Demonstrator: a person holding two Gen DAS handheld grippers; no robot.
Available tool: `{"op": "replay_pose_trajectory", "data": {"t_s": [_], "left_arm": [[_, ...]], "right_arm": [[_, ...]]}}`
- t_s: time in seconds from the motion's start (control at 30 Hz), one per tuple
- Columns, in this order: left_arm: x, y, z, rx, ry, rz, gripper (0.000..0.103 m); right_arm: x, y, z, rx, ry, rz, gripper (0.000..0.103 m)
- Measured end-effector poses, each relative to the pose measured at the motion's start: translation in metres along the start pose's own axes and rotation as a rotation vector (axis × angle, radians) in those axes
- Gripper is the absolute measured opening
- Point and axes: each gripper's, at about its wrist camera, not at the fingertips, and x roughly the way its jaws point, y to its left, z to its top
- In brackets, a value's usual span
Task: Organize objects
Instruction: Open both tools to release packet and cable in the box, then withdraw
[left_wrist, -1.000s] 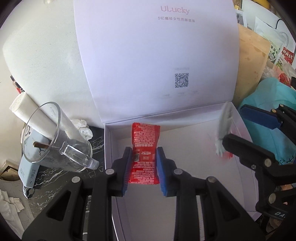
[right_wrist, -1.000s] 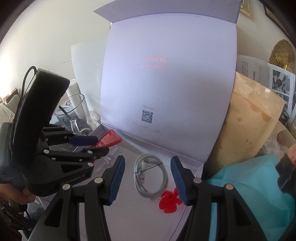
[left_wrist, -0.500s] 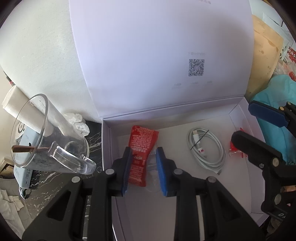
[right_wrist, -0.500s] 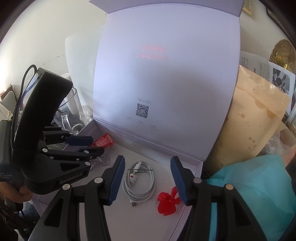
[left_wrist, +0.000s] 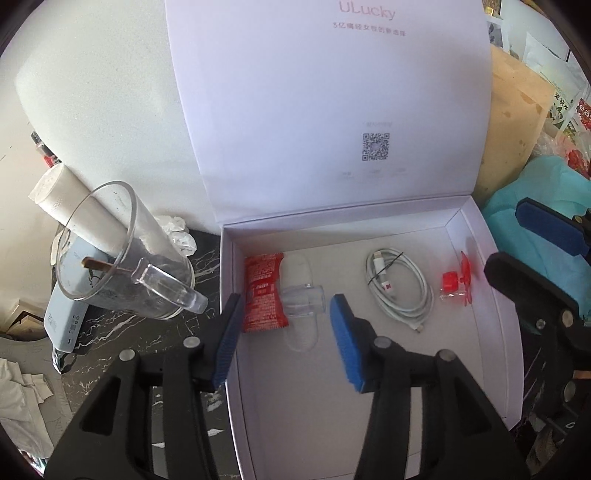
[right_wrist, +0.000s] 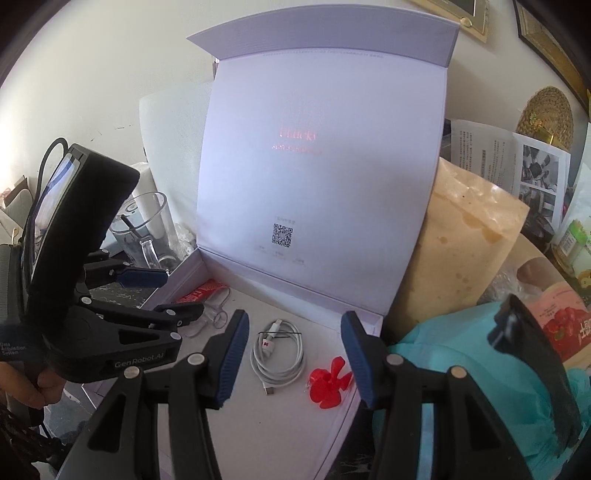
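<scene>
red sachet (left_wrist: 263, 293) lies in the box (left_wrist: 476, 325), far left corner. your left hand-held gripper (left_wrist: 284, 338) is opening, clear of it; lift straight out. right hand-held gripper (right_wrist: 293, 360) hangs spread, empty.

Premises read as a lived-in home. A dark marble-patterned counter (left_wrist: 207, 258) carries a glass mug (left_wrist: 129, 254), a crumpled tissue (left_wrist: 177, 232) and a white gift box (left_wrist: 476, 258). Snack packets (right_wrist: 561, 325), a printed leaflet (right_wrist: 509, 162) and a brown paper bag (right_wrist: 461, 251) crowd one side. Framed pictures (right_wrist: 461, 11) hang on the pale wall (right_wrist: 110, 74), beside a woven ornament (right_wrist: 546, 110).
</scene>
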Motion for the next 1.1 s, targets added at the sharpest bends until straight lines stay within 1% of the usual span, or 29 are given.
{"op": "replay_pose_trajectory", "data": {"t_s": [0.17,0.23,0.27,0.4,0.5,0.53,0.7,0.87,0.93,1.0,1.1], "left_arm": [[-0.025,0.000,-0.010,-0.004,-0.029,0.012,0.050],[-0.040,0.001,-0.020,-0.005,-0.041,0.017,0.050],[-0.047,-0.005,-0.020,-0.004,-0.045,0.022,0.050],[-0.053,-0.003,-0.016,-0.001,-0.059,0.032,0.050],[-0.064,-0.004,-0.023,-0.002,-0.072,0.037,0.051],[-0.069,-0.004,-0.025,-0.004,-0.077,0.038,0.051],[-0.094,-0.002,-0.032,-0.015,-0.110,0.044,0.052],[-0.118,-0.002,-0.043,-0.032,-0.147,0.048,0.061],[-0.127,-0.003,-0.048,-0.035,-0.161,0.039,0.063],[-0.135,-0.004,-0.053,-0.038,-0.173,0.031,0.064],[-0.147,-0.008,-0.060,-0.038,-0.188,0.040,0.065]], "right_arm": [[-0.017,0.002,0.000,0.000,-0.021,-0.009,0.052],[-0.026,0.005,0.000,-0.003,-0.031,-0.009,0.052],[-0.030,0.005,0.000,-0.004,-0.037,-0.012,0.053],[-0.047,0.008,-0.001,-0.010,-0.058,-0.015,0.055],[-0.060,0.012,-0.004,-0.008,-0.070,-0.015,0.056],[-0.078,0.009,-0.004,-0.007,-0.074,-0.015,0.056],[-0.103,0.011,-0.008,-0.006,-0.093,-0.017,0.057],[-0.124,0.017,-0.011,-0.008,-0.114,-0.013,0.062],[-0.134,0.018,-0.013,-0.011,-0.124,-0.012,0.062],[-0.143,0.020,-0.016,-0.013,-0.135,-0.016,0.065],[-0.157,0.021,-0.021,-0.010,-0.145,-0.020,0.066]]}}
